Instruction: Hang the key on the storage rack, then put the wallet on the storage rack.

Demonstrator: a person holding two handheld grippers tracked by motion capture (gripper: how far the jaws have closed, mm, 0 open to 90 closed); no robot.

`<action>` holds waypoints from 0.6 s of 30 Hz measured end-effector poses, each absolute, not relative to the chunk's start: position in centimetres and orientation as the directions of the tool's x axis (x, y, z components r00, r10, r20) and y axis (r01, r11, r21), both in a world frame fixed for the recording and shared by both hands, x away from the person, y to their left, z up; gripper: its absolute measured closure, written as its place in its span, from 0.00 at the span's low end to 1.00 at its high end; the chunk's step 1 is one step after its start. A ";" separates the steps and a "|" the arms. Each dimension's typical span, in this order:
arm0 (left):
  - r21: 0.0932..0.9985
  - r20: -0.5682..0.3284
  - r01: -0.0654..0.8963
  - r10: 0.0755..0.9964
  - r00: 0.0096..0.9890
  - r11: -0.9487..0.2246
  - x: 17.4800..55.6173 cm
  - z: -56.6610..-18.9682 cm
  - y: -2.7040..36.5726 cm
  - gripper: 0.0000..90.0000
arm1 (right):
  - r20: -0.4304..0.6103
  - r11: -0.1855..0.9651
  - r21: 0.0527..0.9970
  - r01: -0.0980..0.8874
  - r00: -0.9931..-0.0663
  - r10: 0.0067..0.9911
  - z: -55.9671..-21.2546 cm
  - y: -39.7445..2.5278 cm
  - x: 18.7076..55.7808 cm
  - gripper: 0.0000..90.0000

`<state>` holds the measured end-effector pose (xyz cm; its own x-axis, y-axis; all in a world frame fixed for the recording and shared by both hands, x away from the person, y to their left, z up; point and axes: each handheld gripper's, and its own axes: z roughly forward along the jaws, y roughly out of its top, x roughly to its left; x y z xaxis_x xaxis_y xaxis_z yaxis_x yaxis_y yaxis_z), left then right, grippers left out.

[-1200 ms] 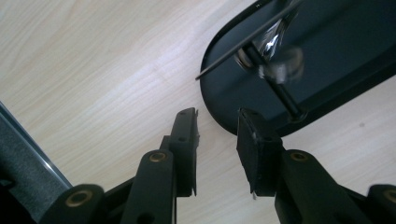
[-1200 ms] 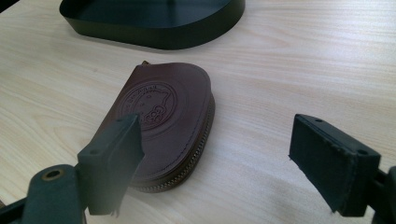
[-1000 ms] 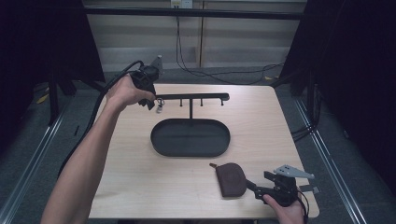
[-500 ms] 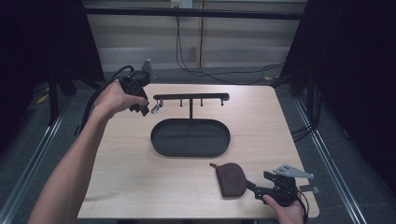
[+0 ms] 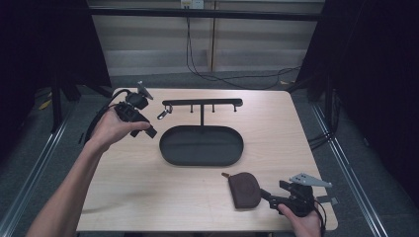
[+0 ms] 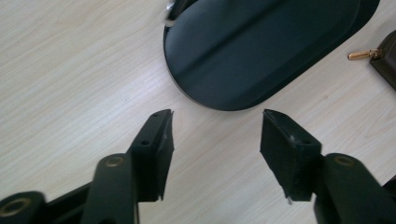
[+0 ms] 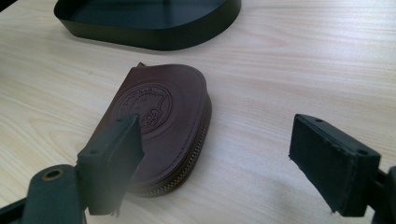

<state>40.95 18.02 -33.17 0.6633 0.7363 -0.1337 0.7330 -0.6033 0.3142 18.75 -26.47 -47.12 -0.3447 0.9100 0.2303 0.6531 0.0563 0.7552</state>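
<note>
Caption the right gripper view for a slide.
Open right gripper hovers over a brown zip pouch on the wooden table, near a black tray.

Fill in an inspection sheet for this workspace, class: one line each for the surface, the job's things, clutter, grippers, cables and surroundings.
Surface: light wooden table, bare apart from the items below.
Job's things: brown zipped leather pouch lying flat near the front edge; black oval tray at centre; black hook rack behind it, with a metal clip hanging at its left end.
Clutter: nothing seen.
Grippers: left gripper open, held left of the tray; right gripper open beside the pouch.
Cables: black cable trailing from the left gripper; floor cables behind the table.
Surroundings: dark curtains, grey floor.
</note>
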 end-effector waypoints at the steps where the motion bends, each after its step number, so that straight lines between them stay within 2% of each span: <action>1: 0.321 -0.138 0.733 0.736 0.663 -0.600 40.6 -33.3 18.1 0.46 | 0.230 0.056 0.755 0.654 -0.343 0.911 -47.1 -26.5 18.8 0.19; 9: 0.413 -0.137 0.697 0.717 0.684 -0.586 37.7 -35.0 19.0 0.28 | 0.225 0.059 0.757 0.651 -0.344 0.912 -47.1 -26.5 18.7 0.19; 11: 0.436 -0.157 0.685 0.700 0.696 -0.583 37.4 -35.3 19.5 0.17 | 0.225 0.057 0.759 0.649 -0.343 0.912 -47.1 -26.5 18.7 0.19; 13: 0.445 -0.159 0.677 0.692 0.704 -0.586 36.9 -35.7 19.7 0.22 | 0.226 0.057 0.759 0.648 -0.344 0.912 -47.1 -26.5 18.6 0.19; 15: 0.450 -0.156 0.657 0.670 0.725 -0.605 36.4 -36.1 20.0 0.18 | 0.226 0.057 0.759 0.649 -0.344 0.911 -47.1 -26.5 18.6 0.19; 18: 0.484 -0.166 0.649 0.667 0.727 -0.587 35.6 -36.7 20.6 0.20 | 0.226 0.058 0.756 0.652 -0.344 0.911 -47.1 -26.4 18.7 0.19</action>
<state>35.63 20.59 -36.73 0.7266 0.6666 -0.1664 0.6493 -0.5870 0.4836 18.71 -26.44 -47.10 -0.3440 0.9113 0.2263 0.6516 0.0582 0.7564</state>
